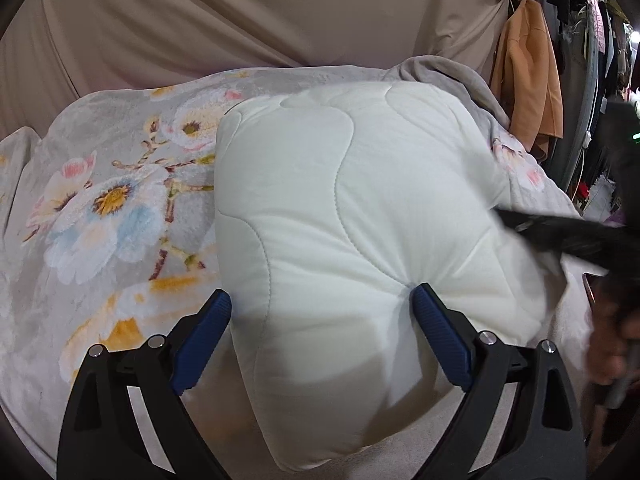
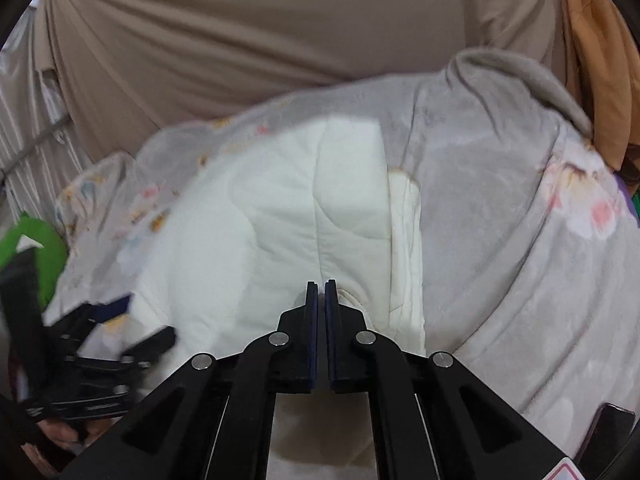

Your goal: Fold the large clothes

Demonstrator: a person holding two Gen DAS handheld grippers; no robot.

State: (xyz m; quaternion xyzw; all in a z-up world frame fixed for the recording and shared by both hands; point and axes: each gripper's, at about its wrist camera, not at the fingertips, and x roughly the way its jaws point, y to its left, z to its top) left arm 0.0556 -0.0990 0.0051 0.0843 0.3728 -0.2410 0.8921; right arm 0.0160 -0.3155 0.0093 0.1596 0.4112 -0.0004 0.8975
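Note:
A white quilted padded piece (image 1: 360, 220) lies folded into a thick bundle on a grey floral fleece blanket (image 1: 104, 208). My left gripper (image 1: 322, 306) is open wide astride the bundle's near left part. Its right pad (image 1: 436, 332) dents the white fabric, and its left pad (image 1: 204, 332) sits at the bundle's left edge. In the right wrist view the white bundle (image 2: 280, 220) is blurred. My right gripper (image 2: 321, 285) hangs shut over its near edge, with no cloth showing between the pads. The left gripper (image 2: 120, 328) appears there at the lower left. The right gripper (image 1: 560, 236) is a dark blur at the bundle's right side.
A beige cloth backdrop (image 1: 240, 12) hangs behind the bed. An orange garment (image 1: 528, 80) and dark clothes on a rack (image 1: 580, 0) hang at the right. The grey blanket (image 2: 500, 220) bunches up to the right of the bundle. A dark flat object (image 2: 612, 420) lies at the lower right.

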